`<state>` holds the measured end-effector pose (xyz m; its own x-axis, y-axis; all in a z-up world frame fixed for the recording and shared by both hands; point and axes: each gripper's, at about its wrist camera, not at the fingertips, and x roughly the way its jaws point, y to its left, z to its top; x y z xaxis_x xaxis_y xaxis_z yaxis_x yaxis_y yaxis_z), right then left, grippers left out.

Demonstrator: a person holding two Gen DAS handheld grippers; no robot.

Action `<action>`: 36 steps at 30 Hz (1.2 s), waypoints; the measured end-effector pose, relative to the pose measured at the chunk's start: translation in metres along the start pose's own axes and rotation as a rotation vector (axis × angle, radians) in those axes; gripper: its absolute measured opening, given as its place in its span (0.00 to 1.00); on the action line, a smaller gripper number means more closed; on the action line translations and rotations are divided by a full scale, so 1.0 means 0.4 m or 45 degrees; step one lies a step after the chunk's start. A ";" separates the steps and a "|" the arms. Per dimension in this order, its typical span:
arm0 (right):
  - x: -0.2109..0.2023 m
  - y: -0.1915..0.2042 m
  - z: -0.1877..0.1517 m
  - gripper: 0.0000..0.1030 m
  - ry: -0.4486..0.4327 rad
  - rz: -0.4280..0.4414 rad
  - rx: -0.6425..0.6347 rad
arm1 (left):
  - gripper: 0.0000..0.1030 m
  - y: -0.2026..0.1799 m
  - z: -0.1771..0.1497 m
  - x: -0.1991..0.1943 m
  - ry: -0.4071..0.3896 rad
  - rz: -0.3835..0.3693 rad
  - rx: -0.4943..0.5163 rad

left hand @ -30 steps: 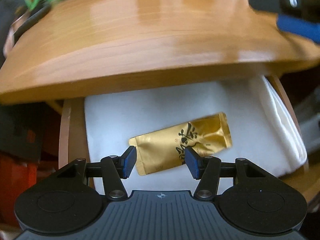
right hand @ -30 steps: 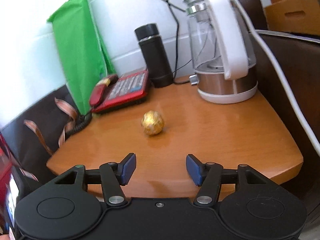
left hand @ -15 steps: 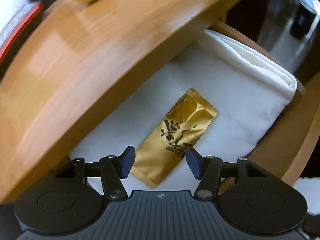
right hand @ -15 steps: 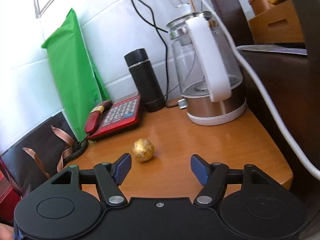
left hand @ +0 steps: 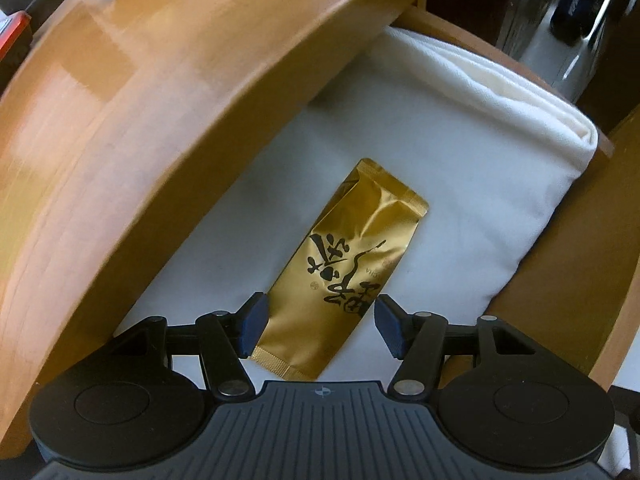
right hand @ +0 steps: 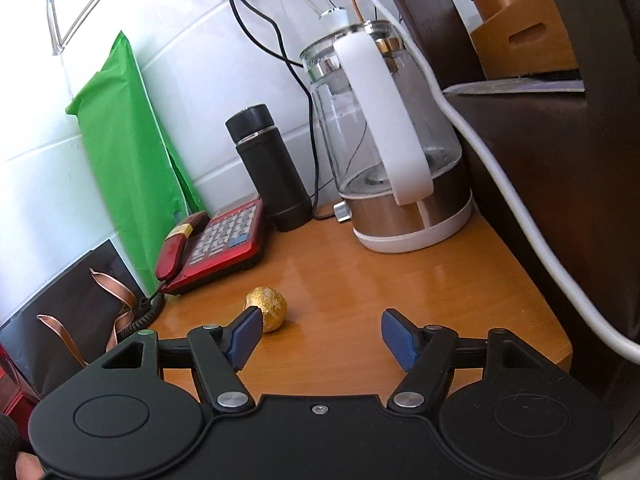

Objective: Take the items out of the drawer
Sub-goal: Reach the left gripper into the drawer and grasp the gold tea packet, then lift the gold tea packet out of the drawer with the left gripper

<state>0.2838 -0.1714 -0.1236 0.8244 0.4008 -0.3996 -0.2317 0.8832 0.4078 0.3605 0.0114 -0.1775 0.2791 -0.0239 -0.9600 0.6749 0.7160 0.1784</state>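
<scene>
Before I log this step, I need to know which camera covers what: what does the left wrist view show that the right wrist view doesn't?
Only the left wrist view shows the open drawer, its white cloth, the gold packet and the open left gripper. Only the right shows the kettle, black flask, red phone, green bag and open right gripper. Both show the tabletop and gold ball.

Wooden tabletop (right hand: 420,280) carries gold foil ball (right hand: 267,307) near front, red telephone (right hand: 216,246) at left, black flask (right hand: 272,168) behind it, glass kettle (right hand: 392,152) at right; open drawer (left hand: 560,264) below holds white cloth (left hand: 440,128); gold sachet (left hand: 344,268) lies flat on cloth.
</scene>
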 end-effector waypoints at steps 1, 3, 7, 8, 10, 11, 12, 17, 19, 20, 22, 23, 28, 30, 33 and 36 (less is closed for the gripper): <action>0.001 0.001 -0.001 0.63 0.001 0.000 -0.002 | 0.60 -0.003 -0.001 0.004 0.014 0.003 0.010; 0.003 0.005 -0.002 0.63 0.002 0.004 -0.008 | 0.60 -0.010 -0.002 0.013 0.041 0.007 0.031; 0.006 0.010 -0.004 0.63 0.008 0.013 -0.022 | 0.60 -0.021 -0.008 0.027 0.072 0.005 0.048; 0.007 0.009 -0.005 0.63 0.010 0.012 -0.022 | 0.60 -0.023 -0.010 0.028 0.075 0.005 0.050; 0.007 0.006 -0.004 0.63 0.011 0.011 -0.015 | 0.59 -0.027 -0.015 0.031 0.081 0.004 0.053; 0.007 0.005 -0.004 0.63 0.011 0.010 -0.010 | 0.58 -0.029 -0.017 0.033 0.085 0.004 0.055; 0.007 0.005 -0.004 0.63 0.009 0.011 -0.007 | 0.58 -0.032 -0.020 0.034 0.088 0.004 0.057; 0.007 0.003 -0.006 0.63 0.010 0.005 -0.007 | 0.38 -0.041 -0.038 0.030 0.079 -0.010 0.039; 0.007 -0.001 -0.006 0.63 0.014 0.011 0.007 | 0.32 -0.045 -0.047 0.022 0.073 -0.014 0.022; 0.008 -0.004 -0.005 0.63 0.016 0.015 0.019 | 0.28 -0.048 -0.053 0.017 0.067 -0.015 0.019; 0.008 -0.008 -0.004 0.63 0.016 0.016 0.034 | 0.22 -0.053 -0.066 0.003 0.046 -0.009 0.012; 0.007 -0.008 -0.004 0.63 0.013 0.015 0.032 | 0.17 -0.055 -0.074 -0.005 0.032 -0.003 0.009; 0.003 -0.008 -0.005 0.63 0.005 0.012 0.024 | 0.03 -0.055 -0.114 -0.048 -0.029 0.034 -0.037; 0.003 -0.010 -0.005 0.63 0.006 0.012 0.031 | 0.02 -0.052 -0.133 -0.056 -0.035 0.061 -0.054; 0.003 -0.010 -0.005 0.63 0.006 0.011 0.028 | 0.01 -0.048 -0.157 -0.059 -0.044 0.084 -0.091; 0.001 -0.010 -0.005 0.63 0.006 0.011 0.016 | 0.00 -0.055 -0.181 -0.064 -0.040 0.101 -0.111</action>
<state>0.2840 -0.1741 -0.1272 0.8198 0.4095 -0.4002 -0.2322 0.8766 0.4214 0.2891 0.0467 -0.1726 0.3515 0.0146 -0.9361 0.5880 0.7746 0.2329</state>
